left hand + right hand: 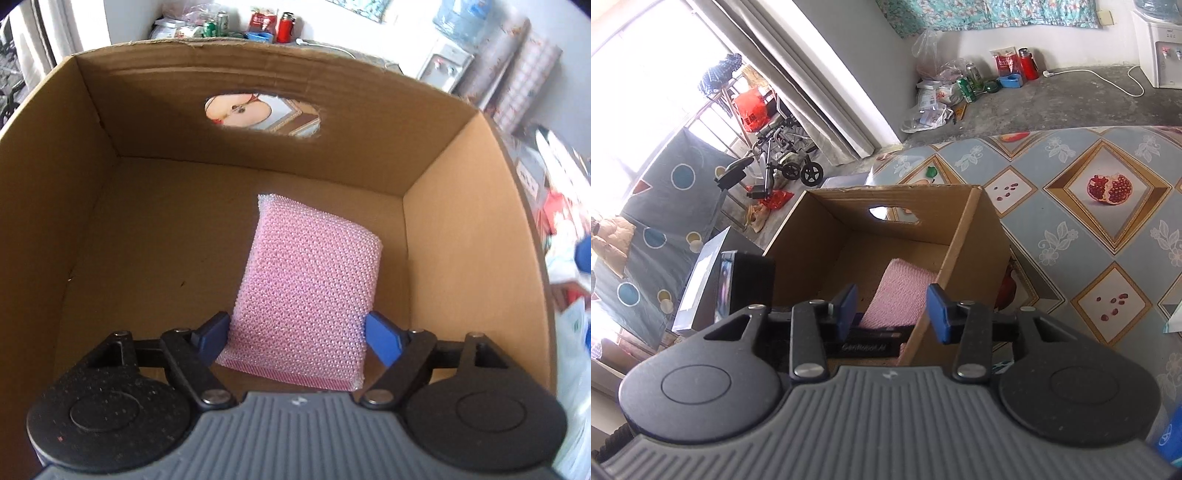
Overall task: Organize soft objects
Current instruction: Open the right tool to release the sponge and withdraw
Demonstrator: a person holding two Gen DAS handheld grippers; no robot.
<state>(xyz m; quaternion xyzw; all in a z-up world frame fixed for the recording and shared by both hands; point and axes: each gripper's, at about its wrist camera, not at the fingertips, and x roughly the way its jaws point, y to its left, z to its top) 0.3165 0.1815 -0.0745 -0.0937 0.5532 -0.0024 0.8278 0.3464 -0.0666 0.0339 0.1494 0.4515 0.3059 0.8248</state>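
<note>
The left claw (297, 332) reaches down into the cardboard box (461, 229) with its blue fingers (212, 336) wide, either side of the pink sponge (306, 280). They look to sit right against the sponge's edges; whether they press I cannot tell for sure. The sponge lies on the box floor, nearer the right wall than the left, so this looks like the drop-off step. Next the left claw should let go fully and rise straight up, keeping clear of the right wall. Left of the sponge, the box floor is bare. The right claw (893, 308) hovers over the box's near rim, half open and empty, above a patterned tablecloth (1108, 236).
</note>
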